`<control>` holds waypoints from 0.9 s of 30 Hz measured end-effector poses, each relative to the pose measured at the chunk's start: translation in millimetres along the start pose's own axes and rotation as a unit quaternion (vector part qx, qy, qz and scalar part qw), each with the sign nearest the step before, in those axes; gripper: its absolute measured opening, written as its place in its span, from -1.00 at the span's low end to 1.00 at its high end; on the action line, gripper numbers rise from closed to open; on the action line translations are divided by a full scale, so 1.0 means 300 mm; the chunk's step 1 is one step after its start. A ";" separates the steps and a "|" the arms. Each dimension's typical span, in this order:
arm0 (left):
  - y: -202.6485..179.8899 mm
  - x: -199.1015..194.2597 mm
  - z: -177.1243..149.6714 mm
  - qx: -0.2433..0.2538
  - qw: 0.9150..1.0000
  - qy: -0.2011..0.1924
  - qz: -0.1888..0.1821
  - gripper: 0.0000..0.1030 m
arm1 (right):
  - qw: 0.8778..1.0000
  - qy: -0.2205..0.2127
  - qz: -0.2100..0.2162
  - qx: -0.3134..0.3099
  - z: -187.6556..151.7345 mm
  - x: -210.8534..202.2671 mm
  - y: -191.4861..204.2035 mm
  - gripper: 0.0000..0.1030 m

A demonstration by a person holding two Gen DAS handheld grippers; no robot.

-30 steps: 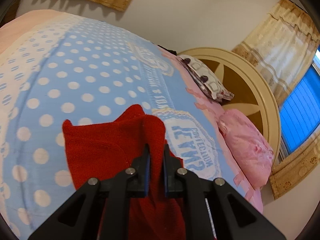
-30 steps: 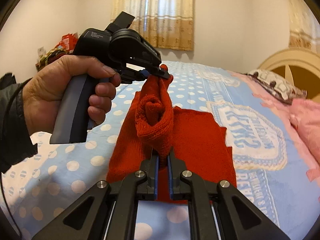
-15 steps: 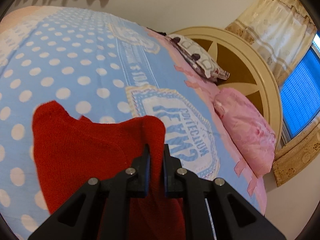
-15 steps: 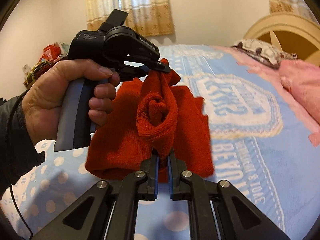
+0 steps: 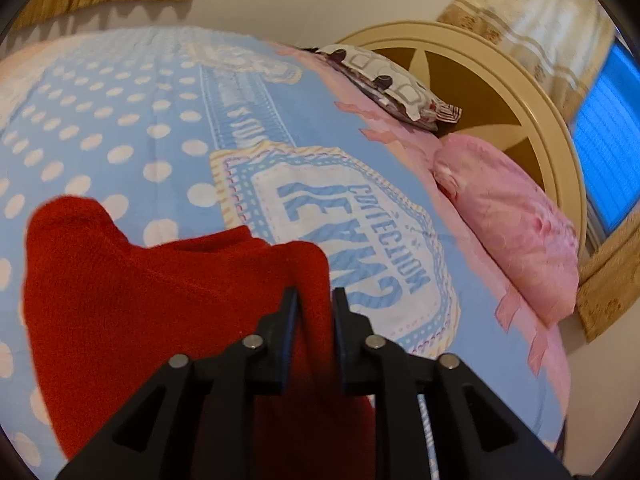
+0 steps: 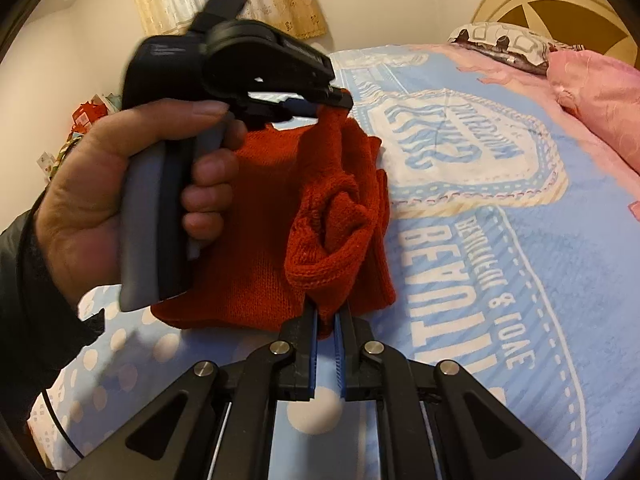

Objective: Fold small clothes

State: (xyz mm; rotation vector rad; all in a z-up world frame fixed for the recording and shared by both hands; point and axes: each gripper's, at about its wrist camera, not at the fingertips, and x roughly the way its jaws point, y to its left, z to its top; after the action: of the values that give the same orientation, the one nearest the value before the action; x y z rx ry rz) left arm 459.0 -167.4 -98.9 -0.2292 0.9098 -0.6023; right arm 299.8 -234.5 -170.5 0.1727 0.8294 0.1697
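A small red knitted garment [image 5: 132,304] lies partly on a blue polka-dot bedspread [image 5: 132,128]. My left gripper [image 5: 313,300] is shut on one edge of it and holds that edge up. In the right wrist view the same red garment [image 6: 264,208] hangs bunched between both grippers. My right gripper [image 6: 327,320] is shut on its rolled lower edge. The left gripper [image 6: 336,101], held in a hand, pinches the garment's top corner above the bed.
A pink pillow [image 5: 512,216] and a patterned pillow [image 5: 392,84] lie at the round beige headboard [image 5: 532,92]. The bedspread [image 6: 500,240] has a large printed badge to the right of the garment. Curtains and a window stand behind.
Both grippers have carried the garment sideways across the bed toward the printed badge. The garment has gathered more between them. Both stay shut on it.
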 end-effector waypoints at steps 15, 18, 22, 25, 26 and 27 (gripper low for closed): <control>0.076 -0.375 -0.322 0.131 0.983 -0.065 0.110 0.35 | 0.999 0.030 0.026 0.023 -0.043 0.017 -0.036 -0.83; 0.093 -0.377 -0.403 0.142 0.979 -0.056 0.135 0.38 | 0.999 0.021 0.029 0.031 -0.046 0.005 -0.041 -0.79; 0.120 -0.331 -0.460 0.135 0.978 -0.046 0.152 0.41 | 0.999 -0.014 0.009 0.051 -0.049 -0.056 -0.055 -0.36; 0.144 -0.327 -0.473 0.115 0.981 -0.049 0.145 0.49 | 0.997 -0.059 -0.020 0.050 -0.046 -0.152 -0.063 -0.20; 0.147 -0.326 -0.472 0.113 0.982 -0.048 0.143 0.49 | 0.996 -0.067 -0.033 0.039 -0.039 -0.173 -0.053 -0.19; 0.148 -0.331 -0.477 0.112 0.982 -0.050 0.140 0.50 | 0.996 -0.073 -0.041 0.022 -0.022 -0.191 -0.034 -0.19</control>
State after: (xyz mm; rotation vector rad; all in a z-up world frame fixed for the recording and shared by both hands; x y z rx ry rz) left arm 316.7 -65.0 -137.8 0.0714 0.7536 -0.4224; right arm 257.6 -256.5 -136.0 0.1900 0.6938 0.0600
